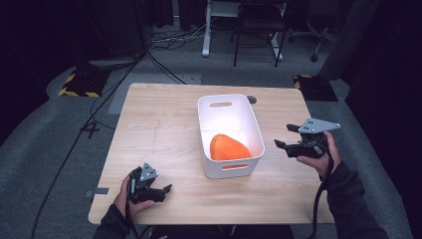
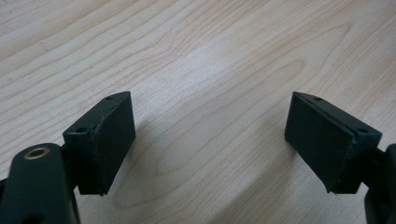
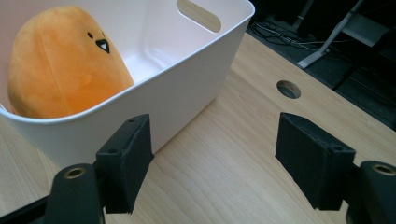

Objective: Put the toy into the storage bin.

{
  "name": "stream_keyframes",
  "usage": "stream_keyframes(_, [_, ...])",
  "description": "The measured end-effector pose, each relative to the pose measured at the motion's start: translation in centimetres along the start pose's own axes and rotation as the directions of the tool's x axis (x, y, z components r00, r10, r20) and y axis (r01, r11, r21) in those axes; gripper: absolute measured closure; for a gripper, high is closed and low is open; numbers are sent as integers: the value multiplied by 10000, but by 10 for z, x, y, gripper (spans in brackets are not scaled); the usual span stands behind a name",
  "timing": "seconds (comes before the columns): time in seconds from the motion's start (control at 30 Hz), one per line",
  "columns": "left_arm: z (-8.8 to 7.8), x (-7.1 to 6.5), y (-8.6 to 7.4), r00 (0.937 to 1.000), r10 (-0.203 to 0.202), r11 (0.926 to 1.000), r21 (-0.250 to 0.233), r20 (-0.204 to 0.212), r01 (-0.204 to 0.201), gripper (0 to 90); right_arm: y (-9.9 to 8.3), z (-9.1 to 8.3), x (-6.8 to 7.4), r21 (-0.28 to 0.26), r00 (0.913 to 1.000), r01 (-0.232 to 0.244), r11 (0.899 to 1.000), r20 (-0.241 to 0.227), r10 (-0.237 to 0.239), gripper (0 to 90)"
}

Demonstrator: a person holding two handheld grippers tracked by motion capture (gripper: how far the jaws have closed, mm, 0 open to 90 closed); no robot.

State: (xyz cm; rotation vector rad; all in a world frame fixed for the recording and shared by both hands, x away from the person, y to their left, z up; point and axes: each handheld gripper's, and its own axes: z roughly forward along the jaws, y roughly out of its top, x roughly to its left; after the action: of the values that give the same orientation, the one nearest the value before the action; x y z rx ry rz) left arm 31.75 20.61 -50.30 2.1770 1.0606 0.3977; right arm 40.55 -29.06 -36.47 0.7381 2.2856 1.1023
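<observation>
Already the orange plush toy (image 1: 228, 147) lies inside the white bin (image 1: 254, 124), slumped against the wall nearest my edge of the desk (image 1: 159, 129), its small black eyes and beak showing in the right gripper view (image 3: 60, 60). As I judge it, the placing is done: nothing else lies loose on the desk to be gathered, and both my tools are empty.

My right gripper (image 1: 287, 137) hovers just beside the bin's right wall, over the right-hand part of the desk, its jaws standing wide with only bare wood between them. In its own view the bin's side (image 3: 187, 88) runs close past the left pad (image 3: 126, 163), near but not touching. My left gripper (image 1: 160, 191) rests low near the front left corner of the desk, well apart from the bin, jaws also wide and holding nothing; its own view (image 2: 210, 144) looks straight onto wood grain.

What may be left, I think, is only drawing my hands back, or lifting the bin by its slotted handles (image 1: 220, 104) if it is to be moved.

Around the work, a round cable hole (image 1: 251, 99) sits by the far edge behind the bin. Off the desk are cables on the grey floor (image 1: 164, 40), a yellow-and-black striped base (image 1: 79, 84) beyond the far left corner, and chair legs (image 1: 254, 45) farther back. Nothing stands in my way except the bin wall itself beside my right jaws.
</observation>
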Motion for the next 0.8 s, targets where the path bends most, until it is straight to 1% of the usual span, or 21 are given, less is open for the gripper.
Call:
stream_keyframes(0.13, [0, 0, 0, 10000, 0, 10000, 2, 2, 0, 166, -4, 1, 1, 139, 10000, 66, 9999, 7, -66, 274])
stream_keyframes(0.17, [0, 0, 0, 10000, -2, 10000, -1, 0, 2, 166, -5, 1, 2, 239, 10000, 5, 9997, 8, -6, 274])
stream_keyframes(0.33, [0, 0, 0, 10000, 0, 10000, -1, -1, 0, 166, -11, 3, 4, 276, 10000, 46, 9996, -82, -43, 274])
stream_keyframes(0.43, [0, 0, 0, 10000, -3, 10000, -2, 0, 3, 166, -15, 5, 6, 400, 9999, 102, 9991, -29, -101, 273])
stream_keyframes(0.47, [0, 0, 0, 10000, 3, 10000, -1, 0, -3, 166, -16, 6, 7, 480, 10000, 45, 9988, -40, -43, 273])
stream_keyframes(0.5, [0, 0, 0, 10000, 2, 10000, 1, -1, -2, 166, -18, 6, 7, 485, 9999, 126, 9987, -54, -123, 272])
stream_keyframes(0.7, [0, 0, 0, 10000, 3, 10000, 1, 1, -3, 166, -26, 10, 10, 740, 10000, 76, 9972, -35, -73, 272])
stream_keyframes(0.77, [0, 0, 0, 10000, 0, 10000, 0, -1, 0, 166, -29, 12, 11, 758, 9999, 156, 9970, -55, -152, 270])
stream_keyframes(0.8, [0, 0, 0, 10000, -2, 10000, -1, 0, 2, 166, -30, 12, 12, 748, 9999, 118, 9971, -107, -110, 270])
